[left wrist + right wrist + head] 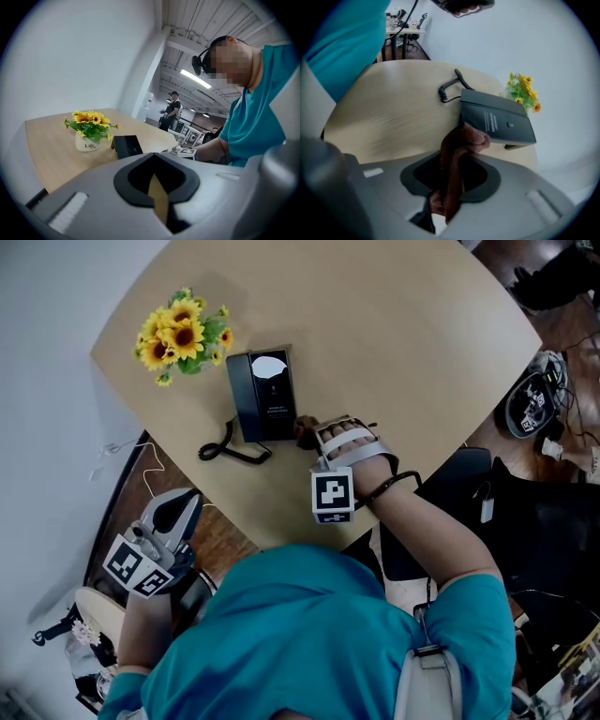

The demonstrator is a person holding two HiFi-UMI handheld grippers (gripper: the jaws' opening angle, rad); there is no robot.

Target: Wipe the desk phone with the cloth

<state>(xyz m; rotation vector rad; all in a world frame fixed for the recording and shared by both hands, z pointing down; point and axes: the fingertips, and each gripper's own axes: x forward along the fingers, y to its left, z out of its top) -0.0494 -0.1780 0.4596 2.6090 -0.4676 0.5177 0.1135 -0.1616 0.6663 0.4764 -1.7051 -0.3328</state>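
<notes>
A brown cloth (457, 154) was held clenched between the jaws of the right gripper (450, 187), hanging in a folded strip with its bunched upper end pressed against the near edge of the desk phone (497, 117). The phone — a flat black unit with a pale oval patch near its far end — was laid on the light wooden table (394, 352), towards the table's left side. Its coiled cord (230, 448) was trailed off the near left corner and curled on the tabletop. Just beyond the phone, a small white pot of sunflowers (183, 338) was set upright, near the phone but apart from it.

The left gripper (173, 517) was kept well away from the phone, off the table's near left edge and below the level of the tabletop. In the left gripper view its jaws were seen drawn together with only a thin slit between them, and nothing was gripped there.

A teal sleeve (469, 615) was worn on the arm behind the right gripper. In the left gripper view a second person (171, 110) could be made out standing far in the background.
</notes>
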